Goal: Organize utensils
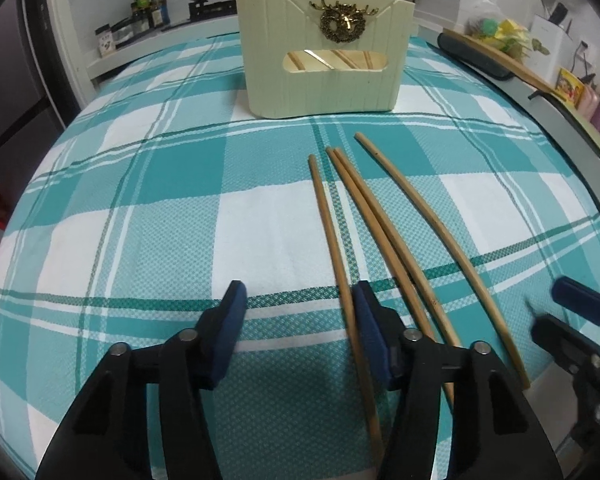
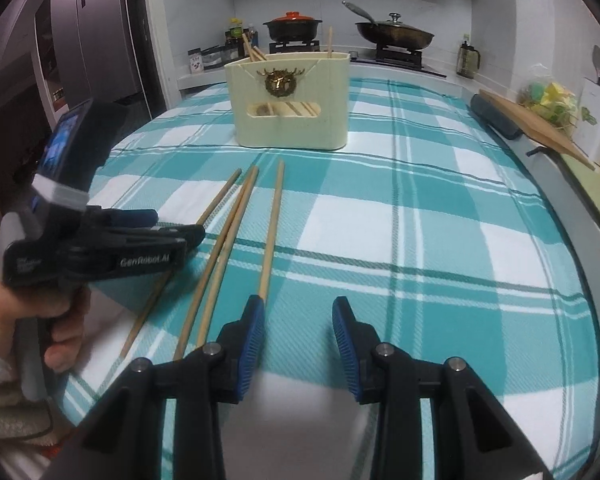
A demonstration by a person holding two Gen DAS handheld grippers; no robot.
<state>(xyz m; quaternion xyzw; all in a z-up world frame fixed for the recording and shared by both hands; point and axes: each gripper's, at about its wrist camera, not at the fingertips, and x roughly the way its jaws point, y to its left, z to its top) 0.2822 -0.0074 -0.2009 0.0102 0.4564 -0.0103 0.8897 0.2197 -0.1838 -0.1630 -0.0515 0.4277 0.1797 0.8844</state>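
Observation:
Several wooden chopsticks (image 1: 364, 216) lie side by side on the teal checked cloth, also in the right wrist view (image 2: 236, 216). A cream utensil holder (image 1: 324, 52) with a gold deer emblem stands behind them (image 2: 288, 100), with chopsticks inside it. My left gripper (image 1: 296, 300) is open, low over the cloth, its right finger beside the leftmost chopstick; it also shows in the right wrist view (image 2: 180, 228). My right gripper (image 2: 298, 308) is open and empty, its left finger beside the rightmost chopstick; it also shows at the right edge of the left wrist view (image 1: 572, 312).
The table (image 2: 460, 216) is covered by the checked cloth. Behind it a counter holds a stove with a black pot (image 2: 294, 28), a pan (image 2: 396, 34) and sauce bottles (image 2: 236, 36). A wooden board (image 2: 536, 124) and a fridge (image 2: 88, 40) flank the table.

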